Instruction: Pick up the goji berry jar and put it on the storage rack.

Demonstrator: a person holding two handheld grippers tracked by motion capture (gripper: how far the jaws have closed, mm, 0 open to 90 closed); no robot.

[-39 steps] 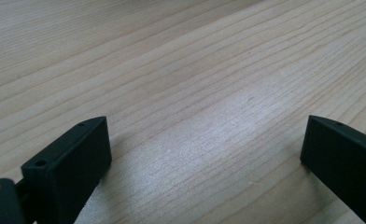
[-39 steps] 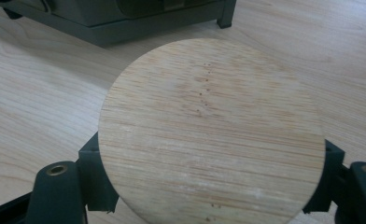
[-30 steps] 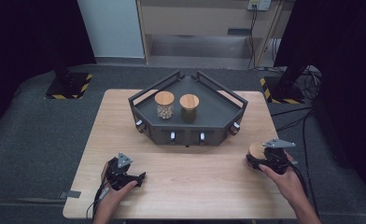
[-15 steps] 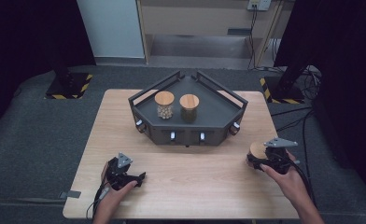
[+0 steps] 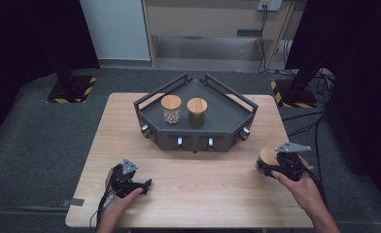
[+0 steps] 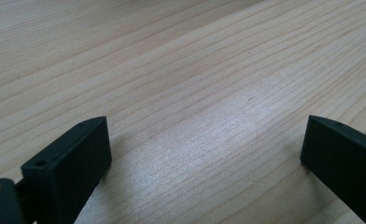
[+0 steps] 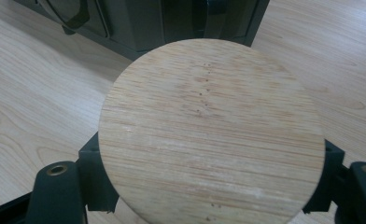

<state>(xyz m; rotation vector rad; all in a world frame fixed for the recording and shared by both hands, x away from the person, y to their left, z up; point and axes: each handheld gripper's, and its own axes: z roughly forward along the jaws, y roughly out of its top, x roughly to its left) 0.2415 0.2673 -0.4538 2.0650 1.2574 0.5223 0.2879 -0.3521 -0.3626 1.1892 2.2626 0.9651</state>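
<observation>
At the lower right of the high view, the right gripper is closed around a jar with a round wooden lid, low over the wooden table. In the right gripper view the lid sits between the two black jaws, which press the jar from both sides under the lid's rim. I cannot tell if the jar stands on the table or is a little lifted.

The left gripper, at the lower left, rests on the table with its jaws wide apart and nothing between them.

In the middle of the frame is a dark tray that already carries two similar jars, one with pale content and one with dark content.

I judge the step in hand is the grasp of the third jar. The next move probably calls for lifting it upright over the tray's rail and setting it beside the dark jar without touching that one.
</observation>
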